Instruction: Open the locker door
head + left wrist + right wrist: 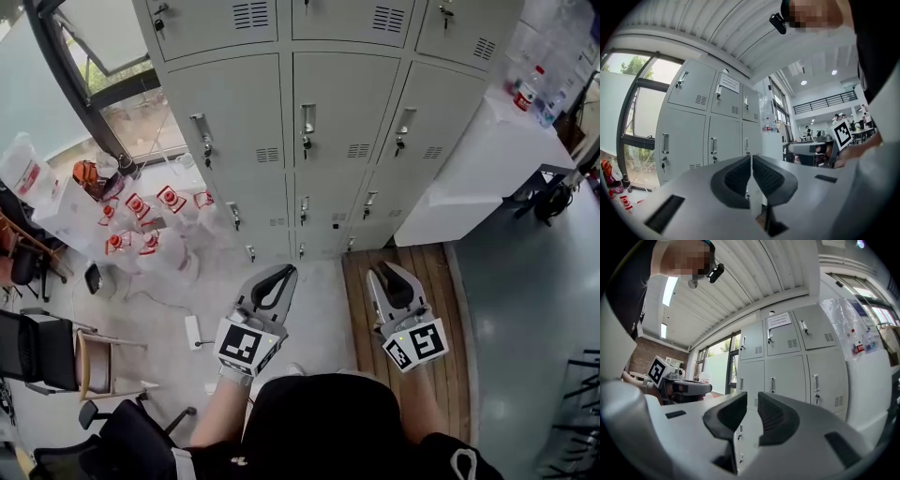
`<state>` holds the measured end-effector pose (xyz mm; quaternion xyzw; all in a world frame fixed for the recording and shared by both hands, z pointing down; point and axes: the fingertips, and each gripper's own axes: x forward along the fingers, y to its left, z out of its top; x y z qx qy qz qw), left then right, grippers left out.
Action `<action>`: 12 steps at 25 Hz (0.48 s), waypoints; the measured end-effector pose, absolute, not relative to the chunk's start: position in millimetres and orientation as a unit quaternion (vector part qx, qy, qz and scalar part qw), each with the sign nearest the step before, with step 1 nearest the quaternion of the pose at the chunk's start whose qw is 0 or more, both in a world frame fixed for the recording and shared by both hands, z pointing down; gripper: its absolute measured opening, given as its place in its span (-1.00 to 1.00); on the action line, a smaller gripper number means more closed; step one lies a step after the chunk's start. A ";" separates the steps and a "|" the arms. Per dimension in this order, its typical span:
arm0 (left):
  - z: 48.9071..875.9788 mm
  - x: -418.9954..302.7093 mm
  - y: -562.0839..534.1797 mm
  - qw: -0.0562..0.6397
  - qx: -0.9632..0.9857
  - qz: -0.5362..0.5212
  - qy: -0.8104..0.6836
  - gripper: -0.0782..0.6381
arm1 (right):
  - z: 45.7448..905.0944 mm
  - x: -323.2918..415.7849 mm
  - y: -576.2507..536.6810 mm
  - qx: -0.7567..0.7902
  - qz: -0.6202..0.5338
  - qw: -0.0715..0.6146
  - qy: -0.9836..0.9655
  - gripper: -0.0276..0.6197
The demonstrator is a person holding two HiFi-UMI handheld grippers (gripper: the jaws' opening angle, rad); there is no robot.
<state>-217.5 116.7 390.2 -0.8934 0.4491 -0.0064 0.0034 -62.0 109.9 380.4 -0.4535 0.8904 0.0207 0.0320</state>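
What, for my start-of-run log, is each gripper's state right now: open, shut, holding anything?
Left grey two-jaw gripper: closed, jaws together, holding nothing.
Right grey two-jaw gripper: closed, jaws nearly touching, holding nothing.

Person in a black top (319,422); pale grey left tongs (288,270) and right tongs (382,270), dark-padded inside, carry black-and-white marker cubes (240,345).

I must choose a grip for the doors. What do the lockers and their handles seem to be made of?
The lockers look like painted sheet metal, matte pale grey: flat thin doors with punched vent slots. The handles look like bright metal, perhaps chromed, since they shine; the exact metal is unclear.
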 end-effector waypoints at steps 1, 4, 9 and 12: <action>389.4 -221.0 113.8 0.004 -0.896 -0.006 0.445 -0.70 | 382.7 -61.0 107.2 -0.462 0.008 0.038 0.886 -0.67; 394.5 -226.1 105.9 -0.003 -0.901 -0.007 0.434 -0.70 | 391.0 -54.2 98.5 -0.480 -0.035 0.059 0.875 -0.67; 411.9 -218.4 83.1 -0.022 -0.906 -0.015 0.423 -0.70 | 405.5 -38.8 70.6 -0.502 -0.065 0.067 0.860 -0.67; 416.7 -205.6 58.4 -0.022 -0.906 -0.021 0.423 -0.70 | 409.9 -25.9 42.5 -0.504 -0.069 0.075 0.858 -0.67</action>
